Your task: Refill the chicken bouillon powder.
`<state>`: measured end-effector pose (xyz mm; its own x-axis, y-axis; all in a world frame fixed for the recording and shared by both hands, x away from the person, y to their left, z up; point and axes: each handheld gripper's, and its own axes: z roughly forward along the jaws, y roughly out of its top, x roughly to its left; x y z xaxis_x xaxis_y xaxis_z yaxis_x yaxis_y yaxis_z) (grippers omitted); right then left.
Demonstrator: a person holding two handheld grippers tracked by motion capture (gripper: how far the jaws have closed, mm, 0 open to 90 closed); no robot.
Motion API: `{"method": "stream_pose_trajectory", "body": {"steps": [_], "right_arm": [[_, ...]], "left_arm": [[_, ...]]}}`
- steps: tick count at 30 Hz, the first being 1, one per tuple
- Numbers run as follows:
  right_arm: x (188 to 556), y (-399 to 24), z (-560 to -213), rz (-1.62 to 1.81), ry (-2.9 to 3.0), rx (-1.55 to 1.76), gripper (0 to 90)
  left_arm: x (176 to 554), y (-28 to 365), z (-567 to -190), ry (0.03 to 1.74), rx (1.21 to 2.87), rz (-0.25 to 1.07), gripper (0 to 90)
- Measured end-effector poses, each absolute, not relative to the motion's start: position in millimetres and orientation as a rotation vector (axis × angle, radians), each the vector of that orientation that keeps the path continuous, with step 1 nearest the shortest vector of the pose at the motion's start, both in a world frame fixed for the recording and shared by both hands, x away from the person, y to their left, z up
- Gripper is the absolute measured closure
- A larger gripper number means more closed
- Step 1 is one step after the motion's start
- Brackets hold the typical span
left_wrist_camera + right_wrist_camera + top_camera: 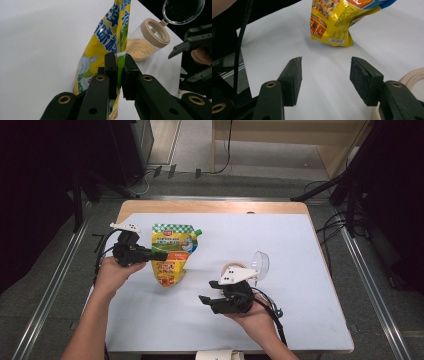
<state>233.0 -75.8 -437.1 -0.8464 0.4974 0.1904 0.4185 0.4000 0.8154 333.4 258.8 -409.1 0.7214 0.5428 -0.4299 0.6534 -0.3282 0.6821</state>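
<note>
1. In the left gripper view, the yellow pouch point(105, 40) runs off the top edge, and its lower part is hidden behind the left gripper point(119, 72).
2. The print on the pouch is too small to read in the high view.
3. In the right gripper view, the pouch's upper part is cut off by the top edge.
4. There the jar's beige rim point(412, 77) shows as an arc, cut off at the right edge and partly hidden behind one jaw.
5. In the high view, the jar point(239, 266) sits mostly behind the right gripper point(207, 301).
</note>
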Motion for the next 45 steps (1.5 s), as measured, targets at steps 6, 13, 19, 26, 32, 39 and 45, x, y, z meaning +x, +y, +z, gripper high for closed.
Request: {"method": "stream_pose_trajectory", "body": {"steps": [6, 13, 19, 26, 32, 39, 45], "right_arm": [[236.1, -76.8, -436.6, 1.449, 2.548, 0.837, 44.2], [239.1, -77.8, -436.4, 1.448, 2.55, 0.838, 44.9], [240.9, -80.5, -434.1, 1.443, 2.554, 0.847, 45.5], [243.9, -84.2, -429.5, 1.432, 2.561, 0.873, 45.6], [245.7, -86.9, -426.3, 1.432, 2.566, 0.878, 46.3], [247.4, -90.9, -423.0, 1.434, 2.57, 0.891, 48.4], [248.9, -93.9, -418.1, 1.444, 2.576, 0.908, 49.6]], "left_arm": [[325.8, 264.1, -406.4, 0.887, 1.981, -0.133, 76.6], [320.6, 265.2, -397.6, 0.852, 1.982, -0.086, 62.0], [319.3, 265.1, -387.3, 0.861, 1.997, -0.071, 54.8], [315.6, 275.0, -374.6, 0.882, 1.986, -0.031, 50.6], [312.9, 287.6, -366.8, 0.905, 1.978, -0.004, 48.8], [311.8, 300.7, -366.9, 0.952, 1.989, 0.034, 47.7], [312.2, 313.1, -371.7, 0.978, 1.991, 0.046, 46.3]]}}
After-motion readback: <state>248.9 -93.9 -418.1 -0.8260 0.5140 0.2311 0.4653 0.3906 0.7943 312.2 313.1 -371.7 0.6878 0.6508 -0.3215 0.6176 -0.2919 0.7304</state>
